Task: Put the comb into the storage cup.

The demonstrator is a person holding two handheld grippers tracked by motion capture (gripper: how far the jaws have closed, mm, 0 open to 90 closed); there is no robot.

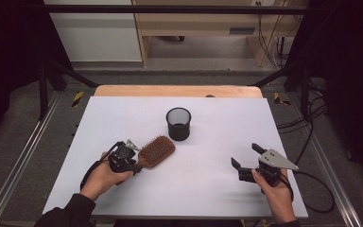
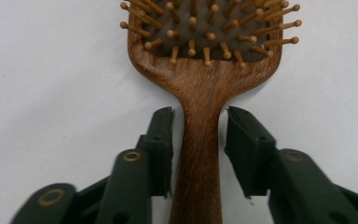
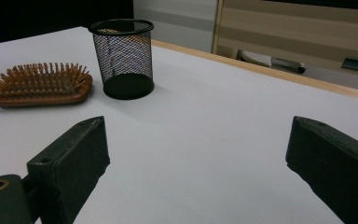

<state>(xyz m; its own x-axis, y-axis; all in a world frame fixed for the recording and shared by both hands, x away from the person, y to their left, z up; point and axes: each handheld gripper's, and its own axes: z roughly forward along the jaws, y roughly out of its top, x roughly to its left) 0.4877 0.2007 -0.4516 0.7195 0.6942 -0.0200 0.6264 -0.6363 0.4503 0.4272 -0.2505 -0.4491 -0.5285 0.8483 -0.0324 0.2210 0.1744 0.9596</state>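
meanwhile the mesh cup point(image 1: 178, 123) stood empty; left gripper point(image 2: 199, 135) jaws straddled the hairbrush point(image 2: 204, 93) handle, not quite touching; right gripper point(image 3: 198, 154) gaped wide, holding nothing.

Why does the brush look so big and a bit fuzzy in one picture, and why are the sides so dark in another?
Left gripper view: the brown wooden hairbrush sits very close, so it looms large and soft. High view: light falls on the white table, the surroundings stay dark. Right gripper view: the black mesh cup is sharper than the near jaws.
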